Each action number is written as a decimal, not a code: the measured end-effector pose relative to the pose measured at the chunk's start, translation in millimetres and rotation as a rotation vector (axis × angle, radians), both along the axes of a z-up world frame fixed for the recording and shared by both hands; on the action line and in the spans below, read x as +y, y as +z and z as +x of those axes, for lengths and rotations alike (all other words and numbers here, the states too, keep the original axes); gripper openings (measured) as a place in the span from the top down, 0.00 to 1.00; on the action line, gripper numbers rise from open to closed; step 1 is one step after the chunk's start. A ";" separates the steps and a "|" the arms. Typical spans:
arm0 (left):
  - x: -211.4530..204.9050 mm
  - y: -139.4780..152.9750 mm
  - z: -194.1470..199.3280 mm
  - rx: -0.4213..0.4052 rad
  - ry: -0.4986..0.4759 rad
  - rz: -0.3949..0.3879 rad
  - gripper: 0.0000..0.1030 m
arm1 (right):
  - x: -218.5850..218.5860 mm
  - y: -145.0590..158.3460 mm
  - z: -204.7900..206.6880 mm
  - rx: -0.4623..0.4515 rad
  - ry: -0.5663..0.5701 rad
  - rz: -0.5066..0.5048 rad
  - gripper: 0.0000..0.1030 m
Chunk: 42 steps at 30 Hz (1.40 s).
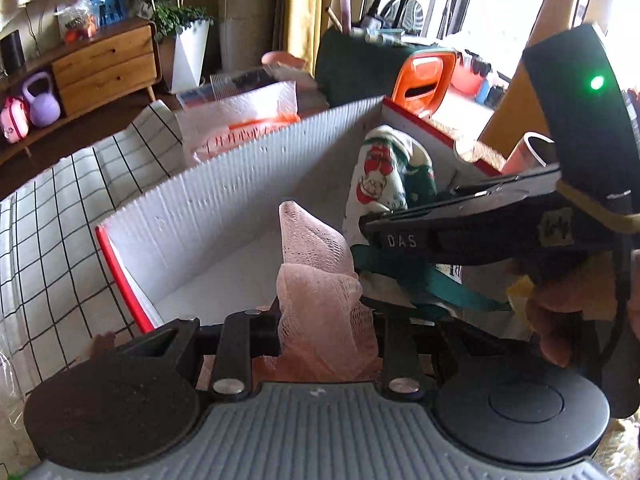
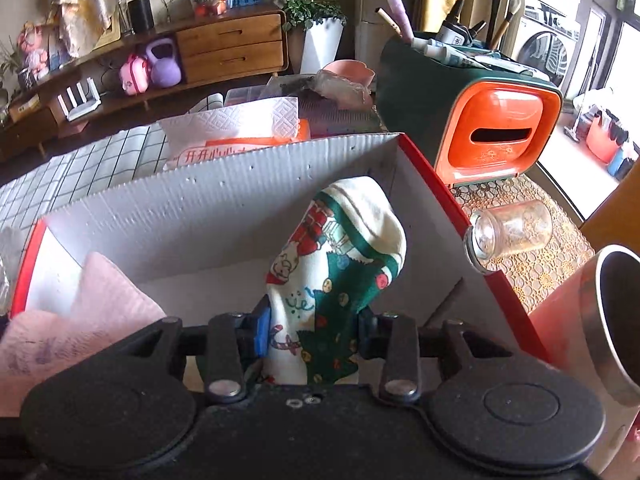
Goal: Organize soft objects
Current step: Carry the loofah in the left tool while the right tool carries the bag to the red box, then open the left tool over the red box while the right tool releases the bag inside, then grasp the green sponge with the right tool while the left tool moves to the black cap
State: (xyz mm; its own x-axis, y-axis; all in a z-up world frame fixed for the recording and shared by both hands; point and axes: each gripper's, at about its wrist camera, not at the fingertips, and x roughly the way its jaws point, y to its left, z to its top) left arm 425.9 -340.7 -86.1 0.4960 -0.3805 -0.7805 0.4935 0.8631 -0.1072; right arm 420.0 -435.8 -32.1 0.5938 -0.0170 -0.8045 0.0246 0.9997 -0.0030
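My left gripper [image 1: 326, 320] is shut on a pink mesh bath pouf [image 1: 316, 280] and holds it over the open white cardboard box [image 1: 224, 184] with red edges. My right gripper [image 2: 312, 332] is shut on a Christmas-print sock [image 2: 340, 256], white and green with red figures, held upright over the same box [image 2: 208, 216]. In the left wrist view the right gripper [image 1: 460, 232] and the sock [image 1: 384, 176] are at the right. In the right wrist view the pink pouf [image 2: 80, 312] shows at the lower left.
A green and orange organiser [image 2: 496, 136] with brushes stands behind the box. A glass jar [image 2: 512, 228] lies on the mat to the right, beside a pink steel-rimmed cup [image 2: 592, 320]. A tissue pack [image 2: 240, 128] is behind the box on a checked cloth [image 1: 60, 220].
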 end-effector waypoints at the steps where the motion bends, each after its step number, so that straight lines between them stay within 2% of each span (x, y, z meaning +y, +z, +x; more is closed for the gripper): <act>1: -0.7 -2.7 1.4 0.010 0.005 0.012 0.73 | 0.9 -0.3 -1.4 0.000 0.006 -0.006 0.54; 4: 0.8 -8.6 5.1 0.039 0.009 0.017 0.72 | 1.7 0.4 -4.3 0.006 0.009 -0.006 0.47; 6: 1.3 -10.3 5.2 0.043 0.016 0.033 0.63 | -0.5 2.7 -5.6 0.003 -0.001 -0.007 0.37; 7: 1.4 -10.1 4.1 0.037 0.011 0.034 0.60 | -3.1 3.8 -4.7 0.002 -0.003 -0.005 0.36; 9: 0.6 -7.4 1.1 0.024 0.011 0.033 0.44 | -4.7 7.0 -6.1 -0.001 0.000 0.000 0.34; 12: 0.9 -3.2 -3.1 0.012 0.015 0.019 0.38 | -7.3 11.5 -6.3 0.000 -0.005 0.007 0.28; 16: 5.2 4.9 -8.9 0.001 0.025 -0.006 0.38 | -8.7 21.1 -11.6 -0.015 -0.011 0.033 0.24; 18: 7.3 9.7 -12.0 -0.004 0.028 -0.015 0.32 | -7.6 27.7 -15.6 -0.024 -0.008 0.046 0.21; 26: 28.6 40.7 -37.9 -0.069 0.050 -0.045 0.32 | -1.9 60.9 -41.3 -0.084 -0.002 0.076 0.15; 35: 77.5 81.6 -79.1 -0.116 0.105 -0.089 0.32 | 21.2 99.5 -85.6 -0.141 0.034 0.109 0.12; 42: 119.6 99.6 -122.1 -0.150 0.159 -0.099 0.32 | 49.9 118.8 -130.0 -0.185 0.079 0.131 0.10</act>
